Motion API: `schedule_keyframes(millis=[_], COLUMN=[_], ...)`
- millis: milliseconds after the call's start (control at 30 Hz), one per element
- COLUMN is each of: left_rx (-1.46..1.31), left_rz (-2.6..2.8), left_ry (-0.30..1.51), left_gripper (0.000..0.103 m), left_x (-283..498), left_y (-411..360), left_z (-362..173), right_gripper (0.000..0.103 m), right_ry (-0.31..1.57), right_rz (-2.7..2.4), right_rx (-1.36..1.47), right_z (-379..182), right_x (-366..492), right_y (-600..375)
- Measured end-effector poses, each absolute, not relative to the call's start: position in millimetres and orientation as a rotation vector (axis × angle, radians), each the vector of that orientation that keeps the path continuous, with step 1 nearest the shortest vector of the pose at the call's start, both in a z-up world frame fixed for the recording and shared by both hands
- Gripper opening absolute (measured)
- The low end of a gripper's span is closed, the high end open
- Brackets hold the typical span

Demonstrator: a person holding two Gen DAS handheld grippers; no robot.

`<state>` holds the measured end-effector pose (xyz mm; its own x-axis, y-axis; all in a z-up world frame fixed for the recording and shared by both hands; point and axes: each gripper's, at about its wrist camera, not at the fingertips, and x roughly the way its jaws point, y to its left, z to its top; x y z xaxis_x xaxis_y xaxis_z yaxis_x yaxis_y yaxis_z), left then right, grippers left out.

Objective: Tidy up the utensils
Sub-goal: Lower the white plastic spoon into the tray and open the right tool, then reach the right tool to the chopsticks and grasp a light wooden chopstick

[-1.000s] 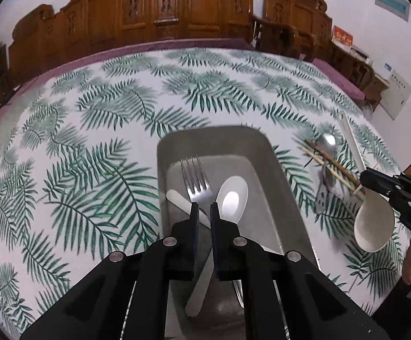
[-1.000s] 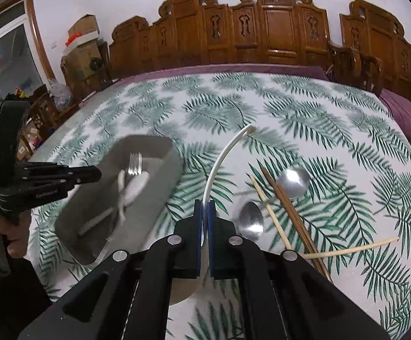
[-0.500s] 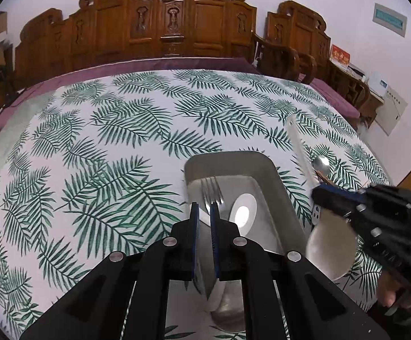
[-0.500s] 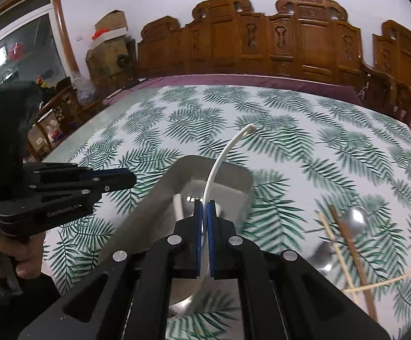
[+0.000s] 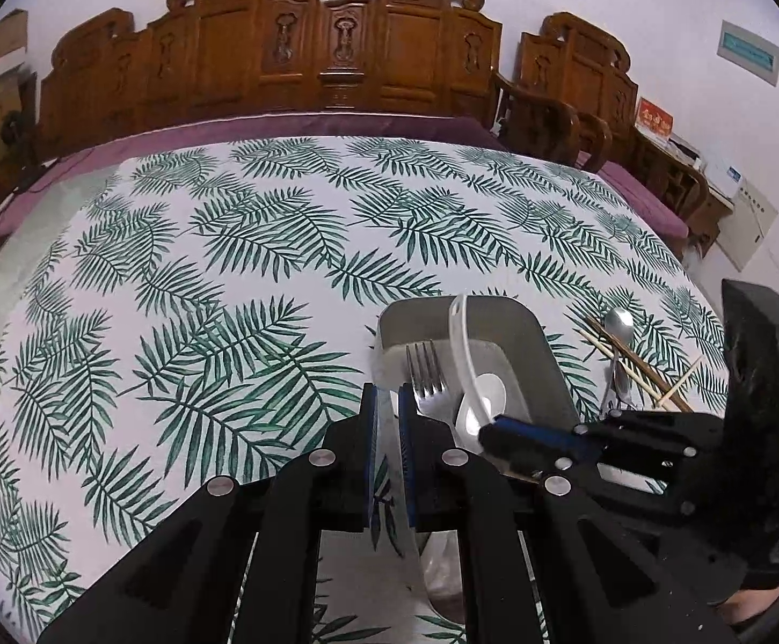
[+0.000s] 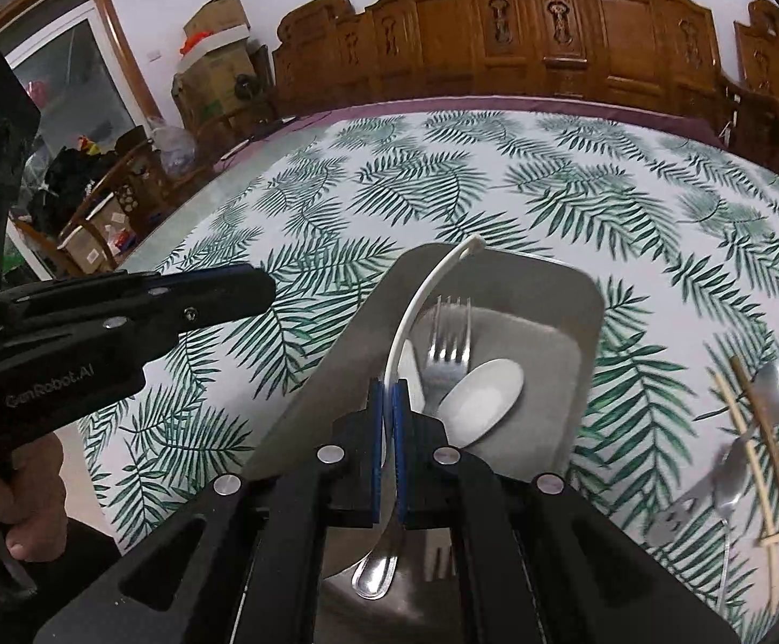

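I am looking across a round table (image 5: 185,247) covered in a white cloth printed with green palm fronds, with a purple band along its far edge. Behind it stands a row of carved dark wooden chairs (image 5: 335,53) against a pale wall. In the right wrist view, a stack of cardboard boxes (image 6: 212,64) sits in the far left corner beside a glazed door.

Near me on the cloth is a grey oblong tray (image 6: 588,322). Inside it lie a metal fork (image 6: 448,343), tines pointing away from me, and a white spoon (image 6: 483,397) just beside it. To the right of the tray, well apart from it, metal spoons (image 5: 619,324) and wooden chopsticks (image 6: 754,429) lie loosely crossed on the cloth.

My right gripper (image 6: 387,392) has its fingers pinching a long white ladle (image 6: 416,316) by the handle, held above the tray with the handle end curving away over the far rim. My left gripper (image 5: 386,397) hovers over the tray's left edge with its fingers close together, a narrow gap between them and nothing in them.

In the left wrist view, the right gripper's black body blocks the tray's near right part.
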<state>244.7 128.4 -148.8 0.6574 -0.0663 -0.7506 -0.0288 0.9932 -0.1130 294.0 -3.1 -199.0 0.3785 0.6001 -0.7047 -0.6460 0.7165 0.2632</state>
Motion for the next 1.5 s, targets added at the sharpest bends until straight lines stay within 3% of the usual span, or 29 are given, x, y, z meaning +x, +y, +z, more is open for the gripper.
schedule_keyframes(millis=[400,900,1033,1233,1500], left_rx=[-0.116,-0.091,-0.078,-0.058,-0.035], left_rz=[-0.036,-0.128,-0.154,-0.197,-0.233], left_ry=[0.856,0.849,0.846,0.845,0.866], left_gripper=[0.007,0.007,0.02,0.03,0.032], left_x=[245,246,247,245,246], left_y=[123,79,62,38,14], left_z=[-150,-148,-148,-149,-157], right_gripper=[0.007,0.007,0.007,0.007,0.007], right_ry=[0.852,0.75,0.738,0.743,0.804], right_rz=[0.773,0.595,0.528,0.447,0.366], right_rx=[-0.062,-0.119,-0.136,-0.101,-0.09], right_z=[-197,-160,-157,-167,-200], right_x=[295,293,292,295,304], right_y=[-22,-136,-170,-210,-239])
